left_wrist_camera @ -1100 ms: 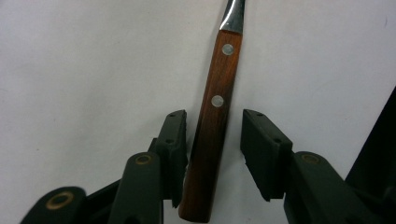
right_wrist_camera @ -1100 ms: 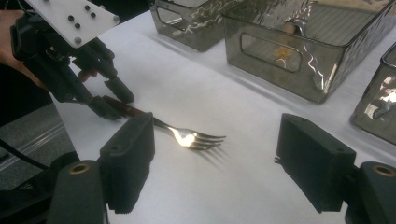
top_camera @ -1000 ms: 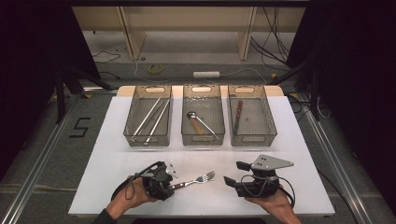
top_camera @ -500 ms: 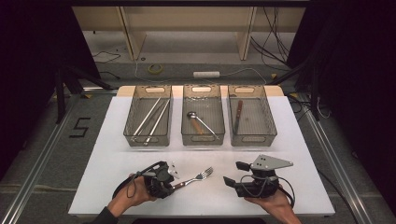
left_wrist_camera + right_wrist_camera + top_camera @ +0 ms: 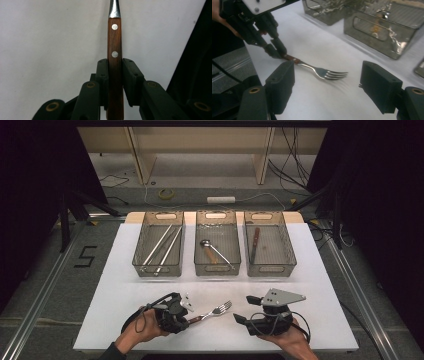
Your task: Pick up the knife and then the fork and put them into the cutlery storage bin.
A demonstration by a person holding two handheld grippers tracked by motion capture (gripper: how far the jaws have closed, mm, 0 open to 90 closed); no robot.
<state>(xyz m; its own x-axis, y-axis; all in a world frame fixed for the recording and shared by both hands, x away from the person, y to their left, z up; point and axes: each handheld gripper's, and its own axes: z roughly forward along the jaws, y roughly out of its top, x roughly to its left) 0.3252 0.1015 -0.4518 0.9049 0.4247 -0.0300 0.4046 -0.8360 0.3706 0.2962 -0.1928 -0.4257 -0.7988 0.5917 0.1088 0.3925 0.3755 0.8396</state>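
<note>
Change: since a second ago the left gripper (image 5: pixel 187 320) has drawn its jaws in on the wooden-handled steel fork (image 5: pixel 212 311), and the fork's tines now point a little more toward the trays.
Left gripper: its two black pads (image 5: pixel 103 75) press either side of the brown riveted handle, holding the fork near the handle's rear end, so the metal neck and tines stick out free ahead.
Fork: low over the white surface (image 5: pixel 320 285), near the person's edge and between the two grippers; whether the tines touch the sheet I cannot tell.
Why held so: a grip on the handle's flat sides likely keeps the fork from rolling and leaves the tines clear to go into a tray first.
Right gripper: the right gripper (image 5: pixel 242 312) rests on the surface in the person's right hand (image 5: pixel 290 340), jaws standing wide with nothing between them, aimed toward the fork's tines but apart from them.
Trays: three clear plastic bins sit in a row across the middle: the left bin (image 5: pixel 159 243) holds long metal rods or chopsticks, the middle bin (image 5: pixel 216 242) a spoon, the right bin (image 5: pixel 270 243) a brown-handled utensil.
Open room: bare white sheet lies between the fork and the bins' near walls, with nothing in the way.
Edges: the near edge of the surface runs just under both hands; the bin rims are what the fork must rise over.
</note>
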